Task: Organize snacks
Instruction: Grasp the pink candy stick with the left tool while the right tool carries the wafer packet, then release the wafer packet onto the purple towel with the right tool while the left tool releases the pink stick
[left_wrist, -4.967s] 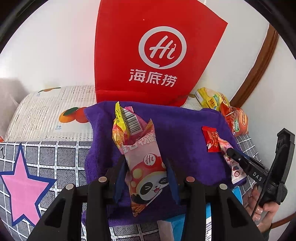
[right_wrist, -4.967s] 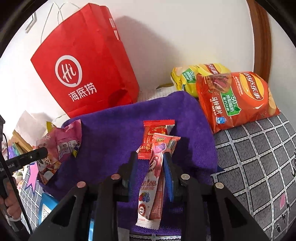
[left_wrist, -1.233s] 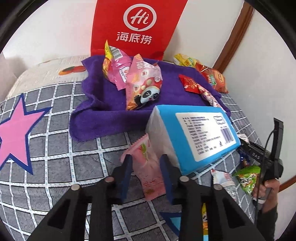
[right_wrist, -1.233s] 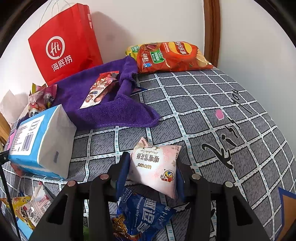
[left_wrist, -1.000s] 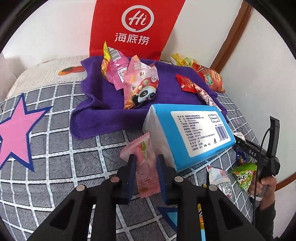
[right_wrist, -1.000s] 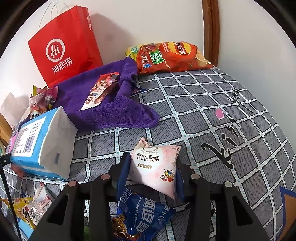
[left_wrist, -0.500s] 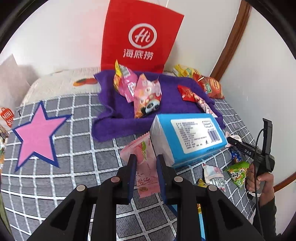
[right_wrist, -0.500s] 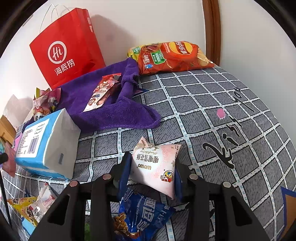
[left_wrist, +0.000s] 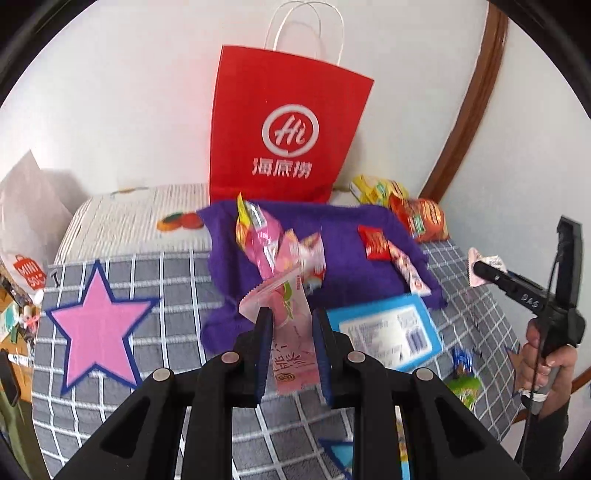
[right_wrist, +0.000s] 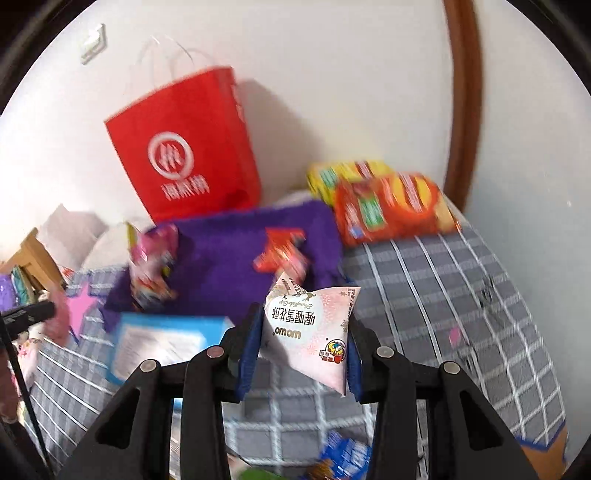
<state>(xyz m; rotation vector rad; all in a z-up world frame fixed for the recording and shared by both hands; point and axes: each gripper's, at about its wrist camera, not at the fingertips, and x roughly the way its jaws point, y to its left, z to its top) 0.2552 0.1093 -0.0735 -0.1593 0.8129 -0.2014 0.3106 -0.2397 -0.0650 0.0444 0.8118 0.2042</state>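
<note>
1. Purple towel (left_wrist: 347, 236) lies ahead of both my grippers, against the red bag (left_wrist: 284, 129).
2. My left gripper (left_wrist: 290, 332) is clenched on the pink sachet (left_wrist: 291, 325), its long axis running towards the towel.
3. My right gripper (right_wrist: 301, 332) is grasping the pale snack pouch (right_wrist: 314, 332), the towel up and left.

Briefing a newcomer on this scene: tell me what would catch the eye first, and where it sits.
The tall red paper bag stands against the white wall at the back, with the purple towel holding snack packets spread just in front of it. Up close, each tool grips a packet: the left tool a pink peach packet, the right tool a pale pink pouch.
</note>
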